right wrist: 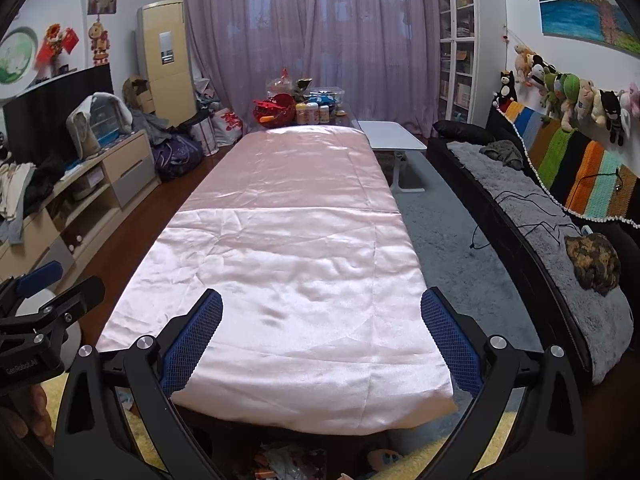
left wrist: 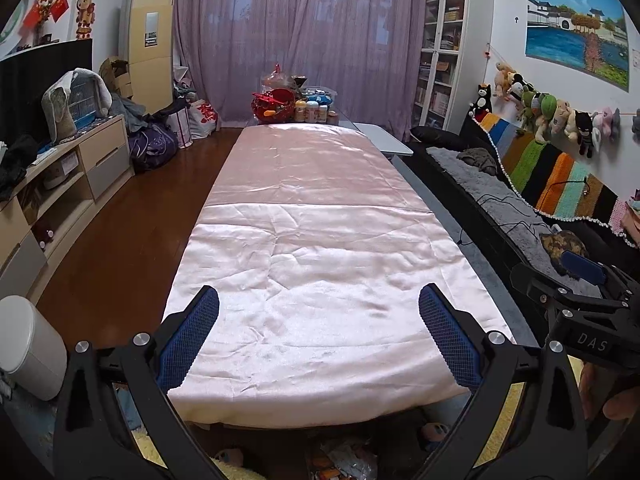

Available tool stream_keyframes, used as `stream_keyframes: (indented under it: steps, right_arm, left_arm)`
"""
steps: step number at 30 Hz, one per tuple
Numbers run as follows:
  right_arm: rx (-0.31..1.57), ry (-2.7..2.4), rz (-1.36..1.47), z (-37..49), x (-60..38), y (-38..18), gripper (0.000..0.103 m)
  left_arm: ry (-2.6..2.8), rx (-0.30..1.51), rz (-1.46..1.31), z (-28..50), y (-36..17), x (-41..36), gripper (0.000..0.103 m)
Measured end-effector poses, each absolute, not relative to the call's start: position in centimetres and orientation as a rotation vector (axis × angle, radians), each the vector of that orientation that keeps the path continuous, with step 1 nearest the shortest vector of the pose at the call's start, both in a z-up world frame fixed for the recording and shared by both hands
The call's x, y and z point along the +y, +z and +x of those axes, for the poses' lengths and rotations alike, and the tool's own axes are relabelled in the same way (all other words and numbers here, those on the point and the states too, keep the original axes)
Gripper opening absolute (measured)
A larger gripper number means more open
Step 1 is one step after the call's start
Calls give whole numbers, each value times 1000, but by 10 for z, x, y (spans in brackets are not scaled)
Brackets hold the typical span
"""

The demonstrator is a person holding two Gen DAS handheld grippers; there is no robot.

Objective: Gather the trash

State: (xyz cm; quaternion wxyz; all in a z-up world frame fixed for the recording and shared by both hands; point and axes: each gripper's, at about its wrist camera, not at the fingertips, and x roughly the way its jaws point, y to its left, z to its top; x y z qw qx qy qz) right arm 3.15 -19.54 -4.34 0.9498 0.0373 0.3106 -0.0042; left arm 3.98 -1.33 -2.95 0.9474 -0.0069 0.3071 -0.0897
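Crumpled wrappers (left wrist: 348,458) under pink-draped table (left wrist: 320,240), jaws of both grippers apart.

Crumpled wrappers (left wrist: 344,458), loose heap on floor under near table edge, partly hidden.

Worktop (left wrist: 320,240) cloth: pale pink satin. Hand-held gripper pads (left wrist: 188,340): blue mesh texture on black frames. Curtain (left wrist: 300,32): sheer mauve. Sofa throw (left wrist: 560,172): crocheted stripes of green, orange, black, teal, blue. Floor (left wrist: 120,248): reddish-brown wood. Bin (left wrist: 28,344): white.
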Motion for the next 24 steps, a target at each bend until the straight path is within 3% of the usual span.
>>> stream_keyframes:
  steps: [24]
  right_arm:
    - [631, 11, 94, 32, -197, -41, 100]
  left_arm:
    - [-166, 631, -7, 39, -31, -11, 95]
